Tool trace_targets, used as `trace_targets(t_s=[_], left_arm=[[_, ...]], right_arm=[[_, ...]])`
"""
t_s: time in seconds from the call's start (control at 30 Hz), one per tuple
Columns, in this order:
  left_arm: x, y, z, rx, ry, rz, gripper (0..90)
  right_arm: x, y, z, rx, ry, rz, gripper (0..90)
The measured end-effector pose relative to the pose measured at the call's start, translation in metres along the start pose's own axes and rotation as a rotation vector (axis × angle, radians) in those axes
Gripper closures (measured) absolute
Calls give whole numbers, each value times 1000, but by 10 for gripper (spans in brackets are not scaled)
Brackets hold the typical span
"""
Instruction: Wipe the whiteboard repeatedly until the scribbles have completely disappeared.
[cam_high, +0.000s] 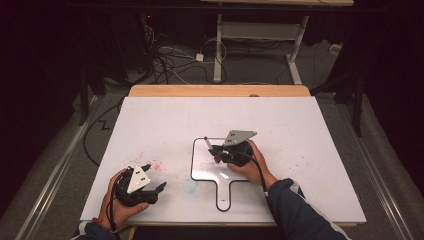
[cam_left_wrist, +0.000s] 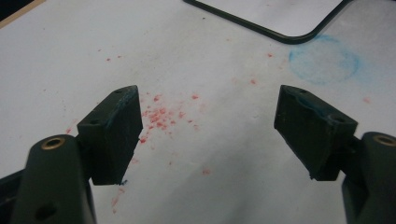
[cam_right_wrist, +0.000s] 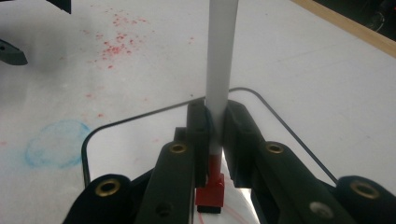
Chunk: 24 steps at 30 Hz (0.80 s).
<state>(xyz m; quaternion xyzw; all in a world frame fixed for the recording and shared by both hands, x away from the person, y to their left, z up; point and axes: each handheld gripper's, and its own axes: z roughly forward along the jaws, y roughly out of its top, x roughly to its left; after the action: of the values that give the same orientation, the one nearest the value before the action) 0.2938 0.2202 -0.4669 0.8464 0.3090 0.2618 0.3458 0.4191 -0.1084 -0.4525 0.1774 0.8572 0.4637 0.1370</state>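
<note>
A white marker (cam_high: 211, 148) with red ends is clamped in my right gripper (cam_high: 219, 152), which is shut on its barrel. The marker (cam_right_wrist: 221, 56) rises upright between the jaws in the right gripper view, its red lower end (cam_right_wrist: 209, 192) just over a small whiteboard (cam_right_wrist: 140, 116). That black-rimmed whiteboard (cam_high: 193, 167) lies mid-table, handle toward the person. Left of it my left gripper (cam_high: 155, 176) rests low with its jaws wide apart. Nothing sits between them in the left gripper view (cam_left_wrist: 208, 135), just bare table.
Red specks (cam_left_wrist: 161, 116) dot the white table surface (cam_high: 300, 130) ahead of the left gripper. A blue round smudge (cam_high: 190, 186) lies beside the board's near left corner (cam_left_wrist: 261, 30). The wooden table edge (cam_high: 220, 90) runs along the far side.
</note>
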Motion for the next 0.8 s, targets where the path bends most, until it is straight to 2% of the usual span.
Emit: trace_targets(t_s=[0.3, 0.33, 0.5, 0.63, 0.8], left_arm=[[-1, 0, 0, 7, 0, 8, 223], [-1, 0, 0, 7, 0, 8, 223], [-2, 0, -1, 5, 1, 7, 223], [-2, 1, 0, 9, 0, 9, 223], [-3, 1, 2, 20, -9, 0, 223]], right_arm=[[-10, -15, -24, 10, -21, 25, 821], [-12, -16, -27, 16, -26, 12, 821], [-16, -22, -36, 20, -39, 19, 821], [-13, -20, -31, 9, -21, 25, 821], [4, -7, -10, -4, 32, 18, 821]])
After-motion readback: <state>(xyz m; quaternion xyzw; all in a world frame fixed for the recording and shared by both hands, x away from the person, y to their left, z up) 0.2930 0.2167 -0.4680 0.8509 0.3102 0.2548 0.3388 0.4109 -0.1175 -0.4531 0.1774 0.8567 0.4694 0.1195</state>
